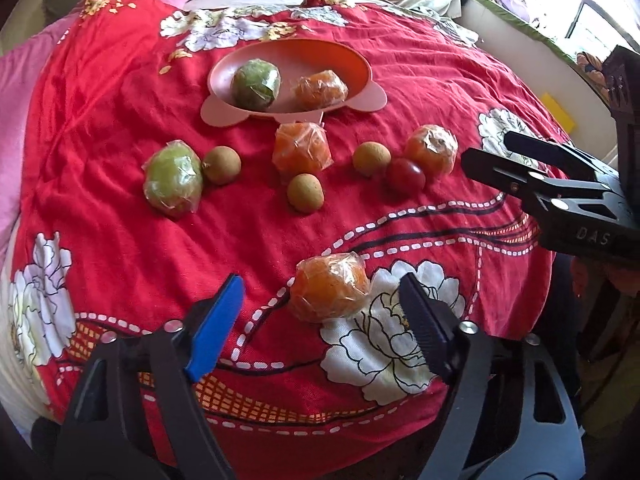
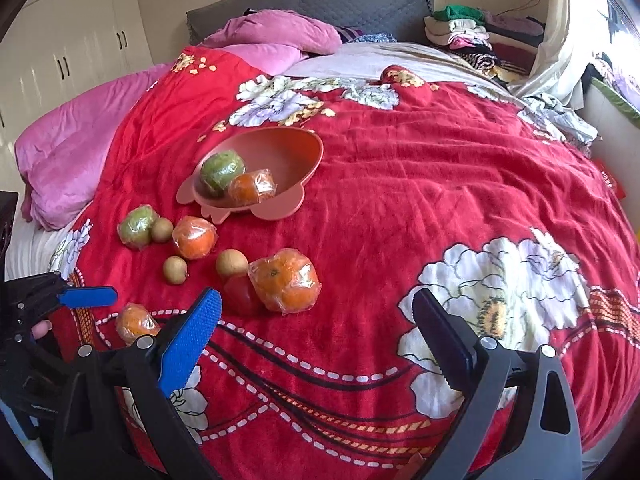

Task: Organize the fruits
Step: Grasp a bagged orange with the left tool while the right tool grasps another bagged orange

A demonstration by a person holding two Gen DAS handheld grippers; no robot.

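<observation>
A pink bowl (image 1: 360, 64) (image 2: 304, 148) on the red floral blanket holds a wrapped green fruit (image 1: 256, 84) and a wrapped orange (image 1: 320, 89). In front of it lie another wrapped green fruit (image 1: 173, 178), two wrapped oranges (image 1: 302, 148) (image 1: 432, 149), three small brown fruits (image 1: 221, 165) (image 1: 305, 193) (image 1: 371, 158) and a small red fruit (image 1: 405, 174). A further wrapped orange (image 1: 329, 286) (image 2: 135, 322) lies between the fingers of my open left gripper (image 1: 322, 320). My right gripper (image 2: 316, 340) is open and empty, near the red fruit (image 2: 242, 296) and an orange (image 2: 286, 280).
Pink quilts (image 2: 80, 140) lie at the blanket's left and far side. Folded clothes (image 2: 472, 36) are stacked by the grey headboard (image 2: 320, 0). A white wardrobe (image 2: 60, 40) stands left of the bed. A window ledge (image 1: 520, 20) runs along the right.
</observation>
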